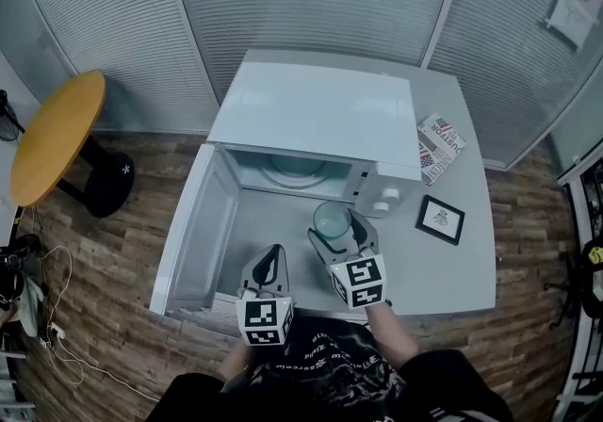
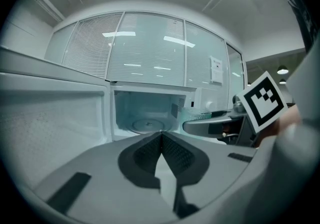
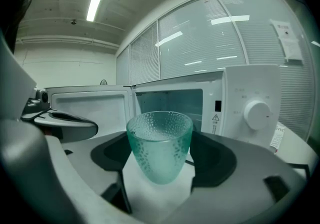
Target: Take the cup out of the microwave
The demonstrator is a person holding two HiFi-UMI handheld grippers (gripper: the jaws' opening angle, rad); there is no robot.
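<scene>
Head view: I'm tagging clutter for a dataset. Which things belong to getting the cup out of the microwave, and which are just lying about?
In the job: cup, held by the right gripper; microwave with its open door; left gripper, shut and empty.
Lying about: printed paper, black-framed card, round yellow table.

Right gripper (image 1: 341, 239) holds the green cup (image 1: 332, 218), open microwave (image 1: 316, 114) just ahead, left gripper (image 1: 272, 255) alongside.
</scene>
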